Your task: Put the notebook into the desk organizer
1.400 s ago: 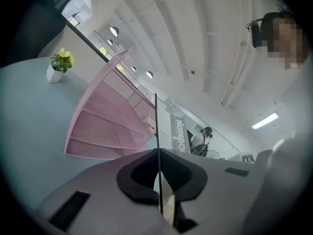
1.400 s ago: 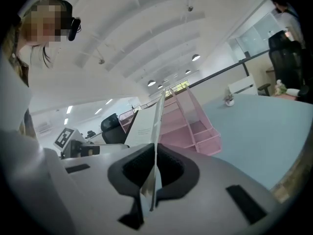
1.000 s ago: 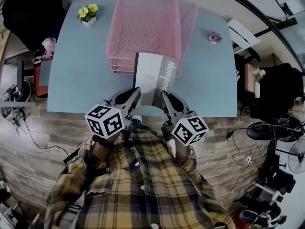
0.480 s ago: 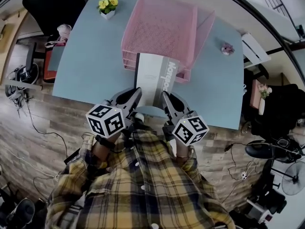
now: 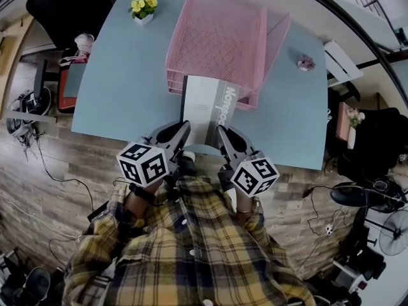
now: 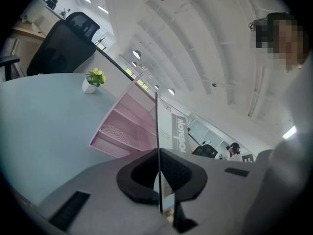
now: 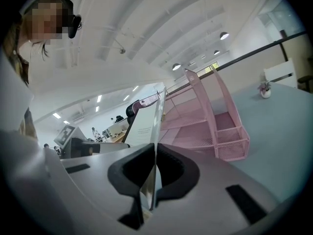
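Now the notebook (image 5: 205, 107) looks to have slid a little further toward the pink organizer (image 5: 217, 37) than it was a second ago: its far edge, which lay against the organizer's open front, sits slightly under the lip of that front, and the grey printed band down its right side begins right at the pink mesh. The change is small, and the head has turned over the same second, so part of it may be only the view. Taken as real, it means the feed into a tray has begun, though most of the notebook lies outside, on the person's side of the organizer, above the blue table (image 5: 115, 75). Which tier of the organizer it is entering I cannot tell. The left gripper (image 6: 159, 175) is clamped on the notebook's near left corner, its dark pads pressed against the thin edge of the cover, which runs straight up between them. The right gripper (image 7: 152, 173) pinches the near right corner the same way, jaws narrow with the pages caught between. Both grippers stand side by side on the person's side of the organizer, well short of it, angled inward toward each other like a shallow V, their marker cubes back against the plaid shirt. The notebook is carried cover up, pointing straight at the organizer's front.
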Available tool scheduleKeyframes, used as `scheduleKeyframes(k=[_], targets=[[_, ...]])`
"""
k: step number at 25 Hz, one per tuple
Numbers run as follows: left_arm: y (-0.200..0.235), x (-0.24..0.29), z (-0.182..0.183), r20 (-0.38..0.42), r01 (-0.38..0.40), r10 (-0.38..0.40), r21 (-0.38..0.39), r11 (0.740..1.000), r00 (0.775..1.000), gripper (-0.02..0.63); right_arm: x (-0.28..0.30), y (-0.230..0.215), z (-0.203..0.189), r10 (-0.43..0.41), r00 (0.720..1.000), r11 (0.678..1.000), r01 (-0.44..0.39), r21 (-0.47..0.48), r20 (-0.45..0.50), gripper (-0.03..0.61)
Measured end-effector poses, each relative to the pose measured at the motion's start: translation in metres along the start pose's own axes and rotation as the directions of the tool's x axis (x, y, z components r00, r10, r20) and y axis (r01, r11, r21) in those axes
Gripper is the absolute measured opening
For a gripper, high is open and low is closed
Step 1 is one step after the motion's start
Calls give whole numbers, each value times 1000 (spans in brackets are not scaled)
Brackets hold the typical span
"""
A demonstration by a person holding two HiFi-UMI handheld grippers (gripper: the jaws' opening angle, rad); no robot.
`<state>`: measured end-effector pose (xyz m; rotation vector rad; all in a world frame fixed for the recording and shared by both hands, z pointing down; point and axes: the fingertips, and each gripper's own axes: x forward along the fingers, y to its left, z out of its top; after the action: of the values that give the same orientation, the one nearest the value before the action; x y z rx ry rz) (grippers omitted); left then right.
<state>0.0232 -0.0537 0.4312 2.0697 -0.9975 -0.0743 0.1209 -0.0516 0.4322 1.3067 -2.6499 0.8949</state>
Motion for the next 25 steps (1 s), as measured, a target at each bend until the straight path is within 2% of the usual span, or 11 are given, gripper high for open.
scheduleKeyframes(k=[25], targets=[[26, 13, -23, -99, -11, 3, -80, 997, 995, 5, 12, -19, -31, -14, 996, 997, 21, 71, -86, 15]])
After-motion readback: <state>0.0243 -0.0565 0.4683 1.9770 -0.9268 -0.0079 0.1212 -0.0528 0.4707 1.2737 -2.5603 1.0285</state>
